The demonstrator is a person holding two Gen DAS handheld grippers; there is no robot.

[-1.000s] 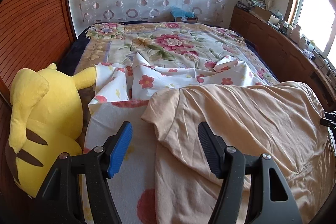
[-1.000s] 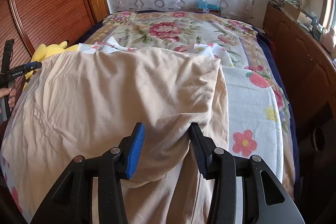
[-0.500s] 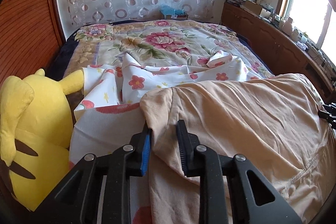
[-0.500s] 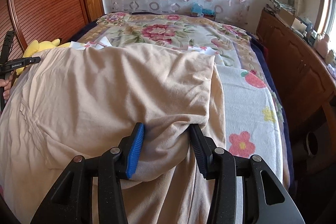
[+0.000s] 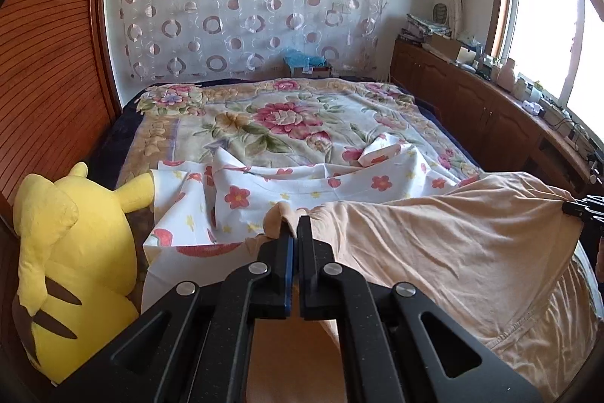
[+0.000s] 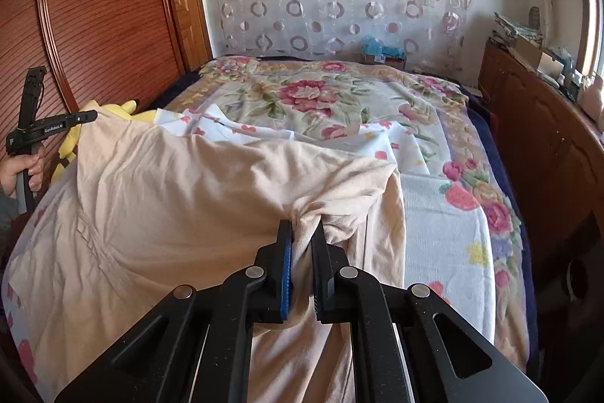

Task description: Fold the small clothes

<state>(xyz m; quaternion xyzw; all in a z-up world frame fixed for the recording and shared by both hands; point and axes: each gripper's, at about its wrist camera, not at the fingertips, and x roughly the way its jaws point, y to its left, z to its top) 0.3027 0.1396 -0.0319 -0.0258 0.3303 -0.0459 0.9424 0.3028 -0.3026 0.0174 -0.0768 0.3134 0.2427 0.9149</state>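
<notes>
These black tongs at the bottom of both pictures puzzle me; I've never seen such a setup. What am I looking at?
Each is a hand-held gripper with a camera looking along its two fingers; a person holds one in each hand. One picture comes from the left hand-held gripper, the other from the right hand-held gripper. Both are shut on a beige garment, at opposite sides, over a bed with a floral sheet. A yellow plush toy sits at the left.

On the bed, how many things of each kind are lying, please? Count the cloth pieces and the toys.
Beige garment: 1
White flowered sheet: 1
White towel with flowers: 1
Yellow plush toy: 1
Total: 4
</notes>
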